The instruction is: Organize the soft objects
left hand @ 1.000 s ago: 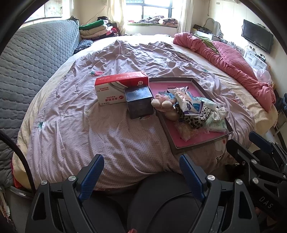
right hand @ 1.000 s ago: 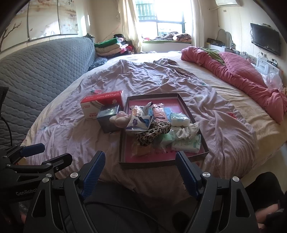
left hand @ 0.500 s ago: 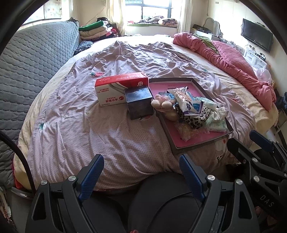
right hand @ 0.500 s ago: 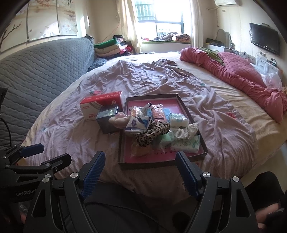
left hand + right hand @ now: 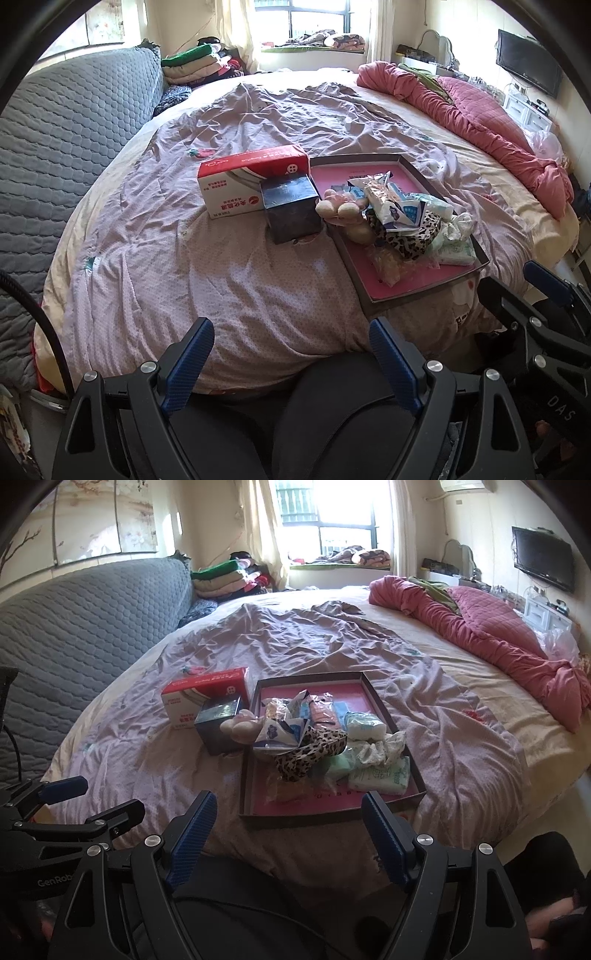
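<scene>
A shallow tray with a pink bottom (image 5: 424, 280) (image 5: 351, 698) lies on the purple bedspread. It holds a heap of soft things: a leopard-print cloth (image 5: 410, 243) (image 5: 306, 753), a pale plush toy (image 5: 340, 208) (image 5: 242, 729) over its left rim, tissue packs (image 5: 454, 251) (image 5: 380, 775) and crinkled bags. My left gripper (image 5: 290, 328) hangs open over the bed's near edge, short of the tray. My right gripper (image 5: 288, 801) is open too, just before the tray's near rim. Neither holds anything.
A red and white tissue box (image 5: 251, 177) (image 5: 203, 694) and a dark box (image 5: 291, 210) (image 5: 218, 723) stand left of the tray. A pink quilt (image 5: 480, 122) lies along the right, a grey quilted headboard (image 5: 74, 129) on the left. Dark-clothed legs (image 5: 332, 406) are below the grippers.
</scene>
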A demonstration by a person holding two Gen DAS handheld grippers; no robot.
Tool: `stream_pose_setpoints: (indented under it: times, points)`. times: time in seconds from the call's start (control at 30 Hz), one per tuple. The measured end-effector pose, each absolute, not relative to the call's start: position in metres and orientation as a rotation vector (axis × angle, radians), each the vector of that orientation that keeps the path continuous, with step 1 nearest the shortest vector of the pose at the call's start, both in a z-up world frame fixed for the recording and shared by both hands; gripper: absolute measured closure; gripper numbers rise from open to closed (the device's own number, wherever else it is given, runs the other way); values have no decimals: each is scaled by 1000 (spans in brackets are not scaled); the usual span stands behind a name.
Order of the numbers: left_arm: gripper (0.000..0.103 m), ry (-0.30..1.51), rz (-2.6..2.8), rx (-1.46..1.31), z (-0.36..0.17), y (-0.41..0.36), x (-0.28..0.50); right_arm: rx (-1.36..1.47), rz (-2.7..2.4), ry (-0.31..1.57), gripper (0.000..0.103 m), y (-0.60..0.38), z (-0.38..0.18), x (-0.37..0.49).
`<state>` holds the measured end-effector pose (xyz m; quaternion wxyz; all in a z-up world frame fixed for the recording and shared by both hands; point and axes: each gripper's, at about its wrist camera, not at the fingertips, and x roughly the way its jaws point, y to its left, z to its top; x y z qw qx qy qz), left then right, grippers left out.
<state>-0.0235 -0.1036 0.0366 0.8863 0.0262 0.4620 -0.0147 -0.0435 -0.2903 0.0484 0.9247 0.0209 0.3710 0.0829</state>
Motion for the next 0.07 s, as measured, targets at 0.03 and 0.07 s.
stream_pose_setpoints:
  times: [0.03,0.07]
  points:
    - [18,957,-28,52,36,-104,-23,44,170,763,21,-291,48,-43]
    - [18,956,-29,50,37,-103,-23,45,167,764,21,-291,48,-42]
